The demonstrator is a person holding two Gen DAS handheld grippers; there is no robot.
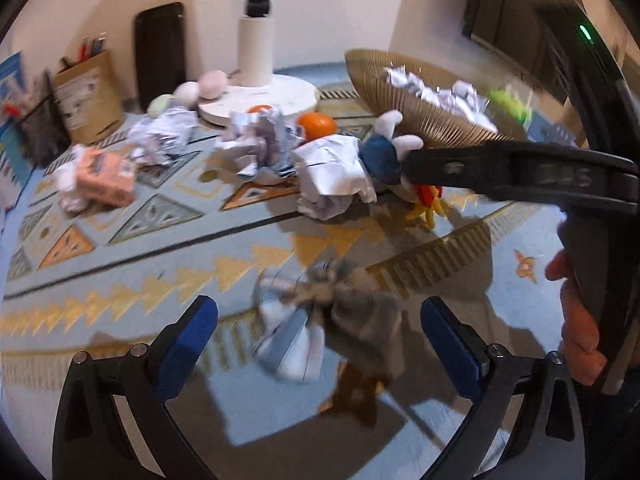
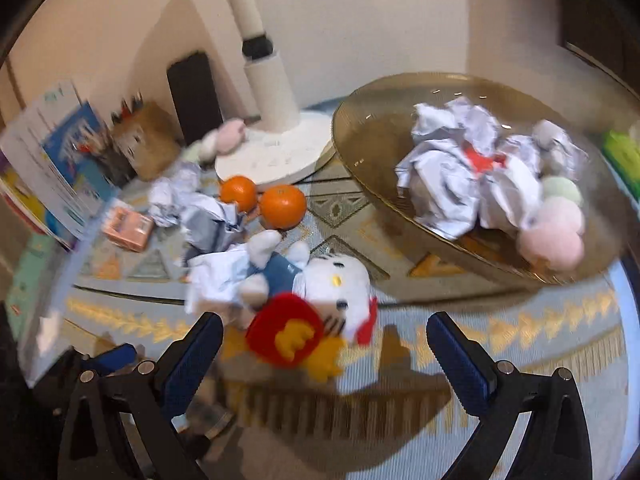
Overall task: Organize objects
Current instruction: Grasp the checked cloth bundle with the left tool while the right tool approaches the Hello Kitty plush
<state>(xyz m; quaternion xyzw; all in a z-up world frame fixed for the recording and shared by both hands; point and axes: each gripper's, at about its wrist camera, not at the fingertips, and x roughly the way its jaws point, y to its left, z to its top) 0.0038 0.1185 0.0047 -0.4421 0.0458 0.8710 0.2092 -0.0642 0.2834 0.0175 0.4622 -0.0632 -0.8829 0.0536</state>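
We are working over a patterned rug (image 1: 132, 280) strewn with clutter, and both claws are standing spread with nothing between their pads. Our left gripper (image 1: 320, 344) is hovering over a crumpled paper ball (image 1: 308, 320) that is lying just ahead of it, squarely between the two blue fingers, though blur is hiding whether the pads are touching it. Our right gripper (image 2: 324, 356) is pointing at a white plush cat (image 2: 320, 284) lying on its side, its long axis running from the red toy (image 2: 286, 334) at its near end up and left toward its feet; the cat is sitting slightly left of centre in the gap. The brown bowl (image 2: 368, 128), already holding several paper wads (image 2: 460, 152) and pastel balls (image 2: 560, 232), is lying ahead and to the right of the right claw, so we are judging the right hand nearer to it. Two oranges (image 2: 280, 206) and more crumpled paper (image 1: 260, 144) are waiting farther back, near the white lamp base (image 2: 272, 160). We are judging the paper ball the likeliest next pick, since the left fingers are already straddling it.
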